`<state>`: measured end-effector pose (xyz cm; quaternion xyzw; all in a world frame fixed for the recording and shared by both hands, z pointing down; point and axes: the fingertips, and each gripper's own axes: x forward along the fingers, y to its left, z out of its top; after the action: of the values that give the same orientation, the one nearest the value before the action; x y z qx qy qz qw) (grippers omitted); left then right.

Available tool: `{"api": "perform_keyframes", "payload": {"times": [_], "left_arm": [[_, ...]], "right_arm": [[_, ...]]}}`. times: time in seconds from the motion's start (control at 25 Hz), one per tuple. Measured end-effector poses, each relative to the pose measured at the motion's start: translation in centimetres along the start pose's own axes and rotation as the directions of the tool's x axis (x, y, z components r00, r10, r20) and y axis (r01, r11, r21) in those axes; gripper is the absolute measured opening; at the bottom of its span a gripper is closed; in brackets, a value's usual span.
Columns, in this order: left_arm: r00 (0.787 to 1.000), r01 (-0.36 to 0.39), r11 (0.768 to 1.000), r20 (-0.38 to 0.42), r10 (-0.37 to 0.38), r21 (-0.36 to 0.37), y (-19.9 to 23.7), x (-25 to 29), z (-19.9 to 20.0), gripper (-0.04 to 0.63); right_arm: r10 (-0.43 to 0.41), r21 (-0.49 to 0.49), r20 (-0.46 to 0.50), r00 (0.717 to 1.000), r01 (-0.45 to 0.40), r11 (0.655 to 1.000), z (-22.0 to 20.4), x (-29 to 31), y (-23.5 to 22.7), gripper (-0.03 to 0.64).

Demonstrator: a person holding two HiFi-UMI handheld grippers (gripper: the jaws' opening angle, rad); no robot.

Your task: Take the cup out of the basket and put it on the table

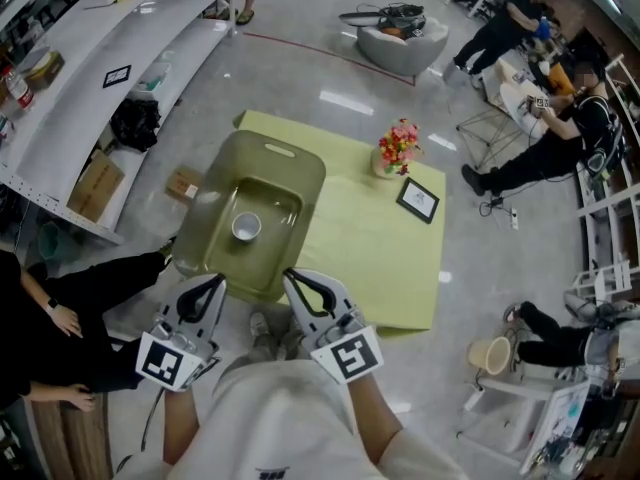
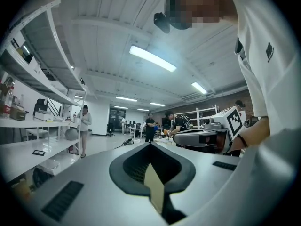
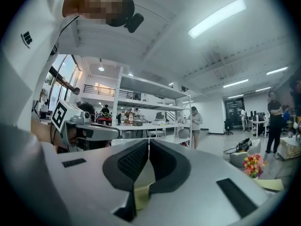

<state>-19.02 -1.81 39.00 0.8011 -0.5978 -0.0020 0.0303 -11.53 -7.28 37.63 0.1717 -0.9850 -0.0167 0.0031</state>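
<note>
A white cup [image 1: 246, 227] stands upright in the hollow of an olive-green basket [image 1: 310, 168] on the left part of a yellow-green table [image 1: 380, 258]. Both grippers hover at the basket's near edge, side by side and pointing level. The left gripper [image 1: 215, 281] [image 2: 150, 143] has its jaws shut with nothing between them. So has the right gripper [image 1: 293, 276] [image 3: 148, 141], which is empty too. Neither touches the cup. The gripper views look out over the room and show neither cup nor basket.
A vase of flowers [image 1: 398, 148] [image 3: 254, 165] and a small framed picture [image 1: 418, 199] stand on the table's far right. White shelving [image 1: 60, 98] runs along the left, with a seated person [image 1: 60, 308] in front of it. A cardboard box [image 1: 185, 183] lies left of the basket.
</note>
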Motion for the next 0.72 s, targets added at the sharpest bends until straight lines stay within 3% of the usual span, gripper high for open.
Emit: {"api": "perform_keyframes", "payload": {"times": [0.2,0.32,0.44,0.72], "left_arm": [[1.000,-0.024,1.000,-0.011,0.024,-0.007,1.4,1.6,-0.6,0.011],[0.998,-0.057,0.998,-0.020,0.057,-0.005,2.3,2.6,-0.9,0.009],[0.995,-0.094,0.996,-0.031,0.094,-0.004,3.2,3.4,-1.1,0.011],[0.985,-0.161,0.987,-0.060,0.160,-0.012,4.8,5.0,-1.9,0.011]], "right_arm": [[0.034,-0.021,-0.002,0.999,-0.034,0.999,-0.1,2.1,-1.6,0.011],[0.095,-0.095,-0.092,0.991,-0.104,0.990,-1.3,3.3,-2.5,0.011],[0.154,-0.171,-0.236,0.960,-0.197,0.965,-3.2,4.6,-3.4,0.011],[0.286,-0.241,-0.380,0.880,-0.393,0.888,-6.4,9.3,-3.8,0.012]]}}
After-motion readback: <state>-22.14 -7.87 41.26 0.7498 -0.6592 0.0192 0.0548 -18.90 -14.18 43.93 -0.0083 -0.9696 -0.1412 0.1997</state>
